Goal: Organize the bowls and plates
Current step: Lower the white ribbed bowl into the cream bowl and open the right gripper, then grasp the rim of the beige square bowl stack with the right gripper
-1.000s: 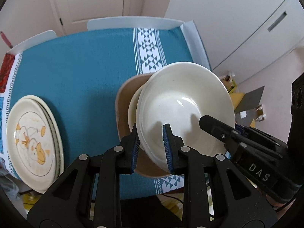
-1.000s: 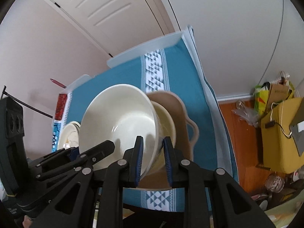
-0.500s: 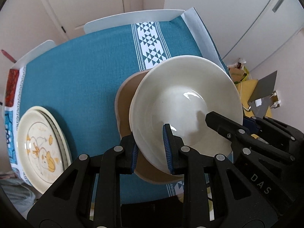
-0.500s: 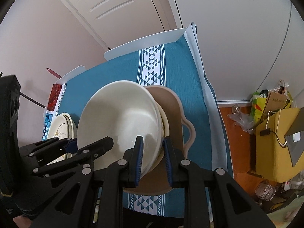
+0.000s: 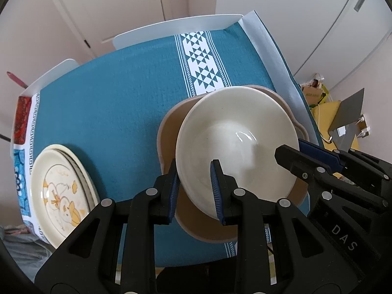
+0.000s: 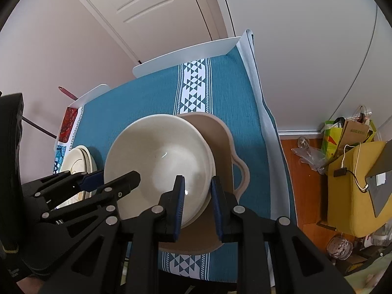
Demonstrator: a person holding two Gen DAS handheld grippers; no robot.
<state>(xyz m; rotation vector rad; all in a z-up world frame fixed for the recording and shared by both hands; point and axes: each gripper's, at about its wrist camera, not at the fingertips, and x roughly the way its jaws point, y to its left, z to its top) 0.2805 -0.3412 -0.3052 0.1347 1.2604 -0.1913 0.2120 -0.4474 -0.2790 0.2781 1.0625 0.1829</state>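
Lowered since earlier, the cream bowl (image 5: pixel 235 142) now sits level over the tan dish (image 5: pixel 169 132) at frame centre, both its rims straddled by the left claw (image 5: pixel 194 183) and right claw (image 6: pixel 197 202), each clenched on it.

A: Count log, my rig. Hand-held grippers: two, the left hand-held gripper (image 5: pixel 194 191) and the right hand-held gripper (image 6: pixel 197 204).

B: Bowls?

A: I count two cream bowls, the top bowl (image 5: pixel 235 142) nested in a lower bowl (image 6: pixel 212 156); only the lower one's rim shows. One tan handled dish (image 6: pixel 229 152) beneath them.

B: Plates?

A: One stack of printed plates (image 5: pixel 61 193); I see at least two rims, exact number unclear.

B: Surfaces?

A: One desk, one teal tablecloth (image 5: pixel 117 103). One door (image 6: pixel 147 7).
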